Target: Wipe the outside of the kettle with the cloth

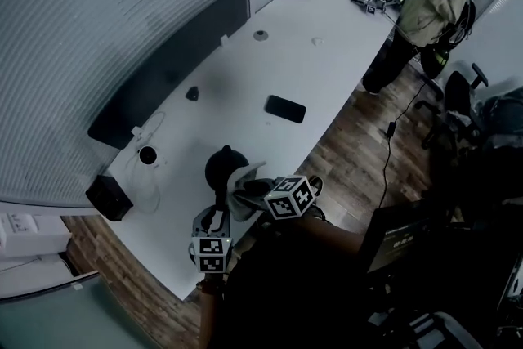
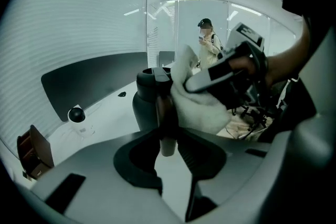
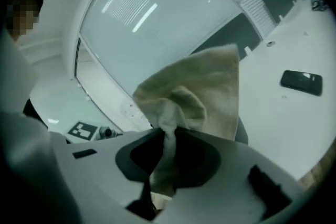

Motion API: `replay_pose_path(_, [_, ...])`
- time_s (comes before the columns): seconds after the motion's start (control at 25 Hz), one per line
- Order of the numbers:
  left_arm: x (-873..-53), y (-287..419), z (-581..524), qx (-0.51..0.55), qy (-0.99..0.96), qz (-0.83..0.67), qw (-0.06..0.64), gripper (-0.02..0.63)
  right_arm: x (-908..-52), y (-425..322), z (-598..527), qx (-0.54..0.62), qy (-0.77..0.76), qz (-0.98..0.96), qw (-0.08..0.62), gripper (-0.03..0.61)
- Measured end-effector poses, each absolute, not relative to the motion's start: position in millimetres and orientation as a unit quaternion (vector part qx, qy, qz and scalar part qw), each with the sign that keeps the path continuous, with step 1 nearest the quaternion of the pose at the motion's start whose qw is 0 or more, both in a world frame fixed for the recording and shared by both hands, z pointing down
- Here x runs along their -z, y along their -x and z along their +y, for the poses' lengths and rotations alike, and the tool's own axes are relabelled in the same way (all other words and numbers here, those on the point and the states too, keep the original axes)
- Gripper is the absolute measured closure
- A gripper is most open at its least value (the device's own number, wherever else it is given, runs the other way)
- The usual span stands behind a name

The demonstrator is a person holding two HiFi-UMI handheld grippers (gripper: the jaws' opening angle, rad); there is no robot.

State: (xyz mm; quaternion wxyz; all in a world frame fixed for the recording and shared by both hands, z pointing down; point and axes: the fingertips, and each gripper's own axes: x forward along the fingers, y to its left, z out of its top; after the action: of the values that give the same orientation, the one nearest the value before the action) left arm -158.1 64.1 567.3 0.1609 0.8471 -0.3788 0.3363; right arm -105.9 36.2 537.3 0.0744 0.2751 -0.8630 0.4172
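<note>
The left gripper (image 2: 168,139) clamps the handle (image 2: 164,113) of the kettle (image 2: 144,105); the right gripper (image 3: 167,139) pinches the cloth (image 3: 202,92) against the kettle.

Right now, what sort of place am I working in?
Most likely an office meeting room: a long white table, striped, glass-like partition walls, and an office chair near the table's far end.

Dim, bluish pictures; ceiling strip lights glare; gripper views bulge at edges
</note>
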Motion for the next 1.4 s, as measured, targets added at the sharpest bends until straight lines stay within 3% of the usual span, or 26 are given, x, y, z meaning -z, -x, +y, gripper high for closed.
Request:
replay_pose_path(0.44, [-569.4, 155.9, 64.1, -0.347, -0.850, -0.372, 0.139, 0.502, -592.1, 108.6, 56.1, -0.433, -0.275, -0.839, 0.180, 0.523])
replay_pose_path(0.72, [-570.8, 153.5, 66.5, -0.347, -0.851, -0.369, 0.136, 0.502, -689.0, 96.3, 57.1, -0.484, -0.292, -0.780, 0.268, 0.522])
replay_pose_path(0.96, [-569.0, 154.4, 65.0, -0.350, -0.850, -0.370, 0.137, 0.502, -682.1, 94.1, 60.9, -0.497, -0.291, -0.775, 0.261, 0.523])
replay_pose_path(1.2, [-569.2, 151.7, 67.0, -0.353, -0.851, -0.365, 0.135, 0.502, -549.5, 76.8, 57.8, -0.504, -0.290, -0.809, 0.085, 0.523])
replay_pose_path(1.4, [-568.3, 152.9, 64.8, -0.362, -0.847, -0.365, 0.135, 0.502, -550.5, 77.8, 23.7, -0.452, -0.303, -0.827, 0.143, 0.522])
